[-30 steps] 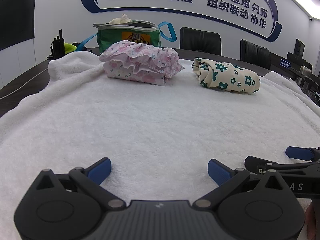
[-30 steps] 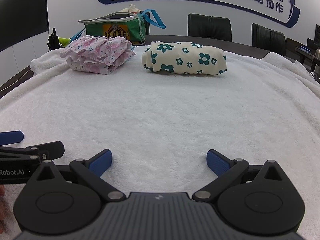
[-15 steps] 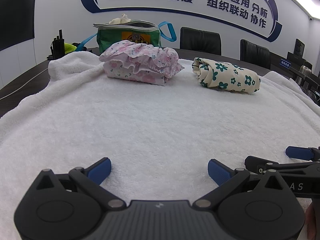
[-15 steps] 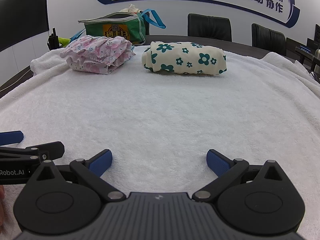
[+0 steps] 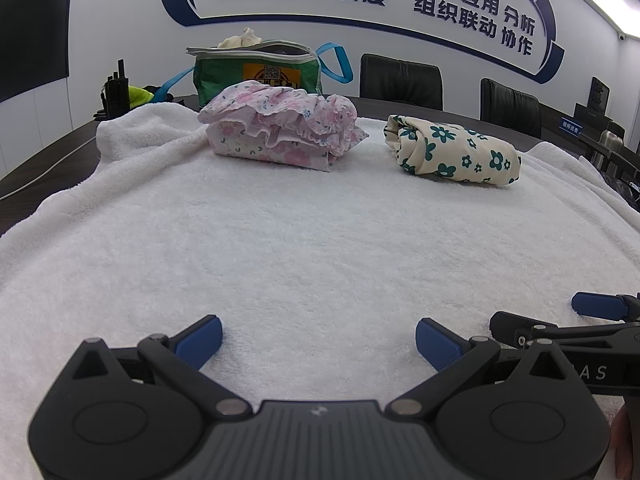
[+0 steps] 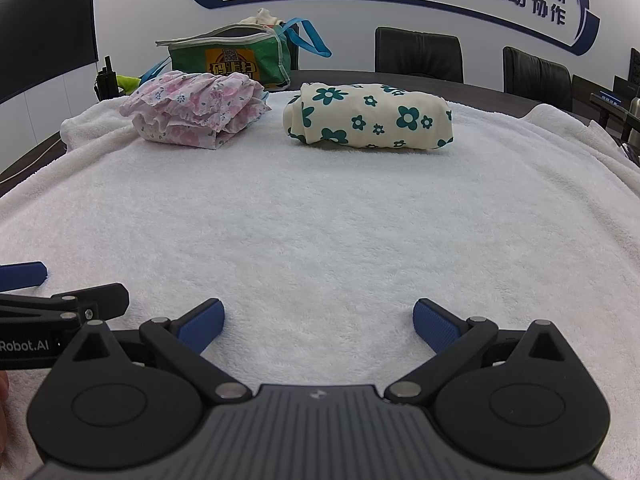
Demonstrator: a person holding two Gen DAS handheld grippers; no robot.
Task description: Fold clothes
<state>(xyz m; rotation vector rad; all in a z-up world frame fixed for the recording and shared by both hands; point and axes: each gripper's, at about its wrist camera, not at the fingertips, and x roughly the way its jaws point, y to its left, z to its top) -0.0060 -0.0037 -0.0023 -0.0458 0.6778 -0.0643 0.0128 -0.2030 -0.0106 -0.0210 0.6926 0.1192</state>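
Two folded garments lie at the far side of a white towel (image 5: 304,248) (image 6: 320,220). The pink floral one (image 5: 280,132) (image 6: 196,112) is on the left; the cream one with teal flowers (image 5: 452,152) (image 6: 372,120) sits to its right. My left gripper (image 5: 318,340) rests low over the near edge of the towel, open and empty. My right gripper (image 6: 318,322) is beside it on the right, also open with nothing between its blue pads. Each gripper's tip shows at the edge of the other's view. Both are far from the garments.
A green bag (image 5: 256,72) (image 6: 232,58) with blue straps stands behind the pink garment. Black chairs (image 5: 400,80) (image 6: 418,52) line the far side of the dark table (image 5: 48,152). A radio (image 5: 114,88) stands at the back left.
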